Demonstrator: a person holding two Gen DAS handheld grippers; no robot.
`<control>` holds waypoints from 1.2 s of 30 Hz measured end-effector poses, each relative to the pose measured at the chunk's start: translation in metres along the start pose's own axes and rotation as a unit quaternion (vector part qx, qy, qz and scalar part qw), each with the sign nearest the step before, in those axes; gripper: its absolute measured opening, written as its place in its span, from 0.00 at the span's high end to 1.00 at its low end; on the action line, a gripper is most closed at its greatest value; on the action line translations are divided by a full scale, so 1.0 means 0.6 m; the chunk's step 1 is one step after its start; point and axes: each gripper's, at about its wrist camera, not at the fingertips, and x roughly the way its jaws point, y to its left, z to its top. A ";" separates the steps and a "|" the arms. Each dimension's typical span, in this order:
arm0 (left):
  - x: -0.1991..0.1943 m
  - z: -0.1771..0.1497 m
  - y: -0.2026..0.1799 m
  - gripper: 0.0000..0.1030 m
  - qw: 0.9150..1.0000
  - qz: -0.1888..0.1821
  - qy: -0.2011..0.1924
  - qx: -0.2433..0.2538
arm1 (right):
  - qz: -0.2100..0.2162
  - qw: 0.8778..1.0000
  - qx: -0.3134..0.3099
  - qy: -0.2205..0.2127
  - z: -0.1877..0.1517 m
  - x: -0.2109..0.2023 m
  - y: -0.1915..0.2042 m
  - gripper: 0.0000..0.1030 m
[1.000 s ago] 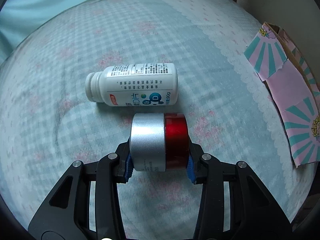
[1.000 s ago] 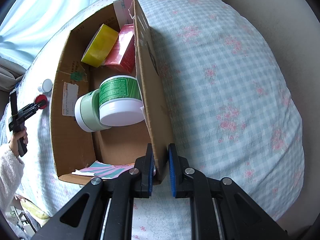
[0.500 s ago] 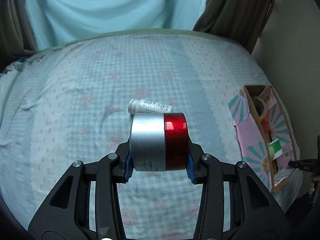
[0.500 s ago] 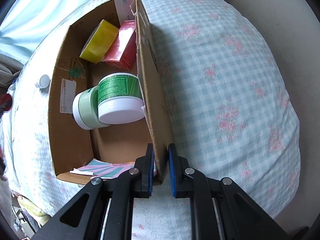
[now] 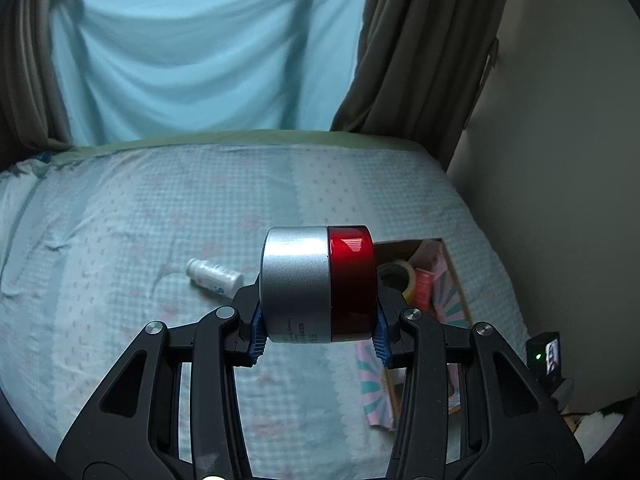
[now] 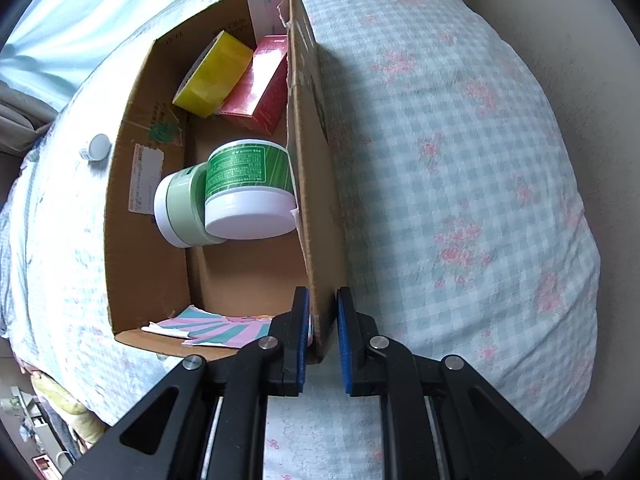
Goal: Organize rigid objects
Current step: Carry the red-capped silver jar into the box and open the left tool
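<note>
My left gripper (image 5: pixel 318 336) is shut on a silver and red jar (image 5: pixel 318 284) and holds it high above the bed. A white pill bottle (image 5: pixel 214 278) lies on the bed below, left of the jar. My right gripper (image 6: pixel 322 336) is shut on the near corner of the right wall of the cardboard box (image 6: pixel 316 184). The box holds a yellow tape roll (image 6: pixel 214 74), a red carton (image 6: pixel 258 88), a green-labelled white tub (image 6: pixel 248 196) and a pale green jar (image 6: pixel 178 208). The box also shows in the left wrist view (image 5: pixel 452 280), to the right behind the jar.
The bed (image 6: pixel 460 160) has a checked floral cover. A wall (image 5: pixel 560 140) runs along its right side and curtains (image 5: pixel 200 52) hang at the far end. The pill bottle's cap end (image 6: pixel 96 147) shows left of the box. Clutter lies on the floor at lower left (image 6: pixel 44 420).
My left gripper has lifted the jar well above the bed and swung toward the box; the pill bottle now looks small and far below. My right gripper still clamps the box wall.
</note>
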 end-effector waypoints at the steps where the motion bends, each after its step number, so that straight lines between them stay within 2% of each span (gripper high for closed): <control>1: 0.005 0.003 -0.019 0.63 1.000 -0.007 -0.001 0.001 | 0.002 1.000 0.000 0.000 0.000 -0.001 -0.001 0.88; 10: 0.100 -0.004 -0.184 0.63 0.998 -0.063 0.021 0.021 | 0.018 1.000 -0.006 -0.003 -0.003 -0.007 -0.005 0.88; 18: 0.205 -0.041 -0.277 0.64 0.993 -0.095 0.061 0.028 | 0.036 0.999 0.016 -0.006 -0.005 -0.009 -0.012 0.88; 24: 0.282 -0.073 -0.300 0.64 0.991 -0.100 0.088 0.027 | 0.028 1.000 0.004 -0.006 -0.005 -0.009 -0.008 0.88; 32: 0.374 -0.110 -0.325 0.62 0.984 -0.077 0.146 0.058 | 0.028 1.000 -0.005 -0.004 -0.002 -0.005 -0.006 0.88; 33: 0.381 -0.112 -0.327 0.59 0.985 -0.070 0.148 0.061 | 0.027 1.000 -0.007 -0.004 -0.001 -0.004 -0.005 0.88; 34: 0.385 -0.113 -0.330 0.36 0.985 -0.063 0.147 0.065 | 0.026 1.000 -0.008 -0.003 -0.001 -0.004 -0.004 0.88; 35: 0.388 -0.113 -0.332 0.02 0.985 -0.060 0.146 0.066 | 0.025 1.000 -0.009 -0.002 0.000 -0.003 -0.004 0.88; 36: 0.389 -0.113 -0.332 0.01 0.986 -0.061 0.140 0.065 | 0.025 1.000 -0.011 -0.001 0.001 -0.003 -0.004 0.88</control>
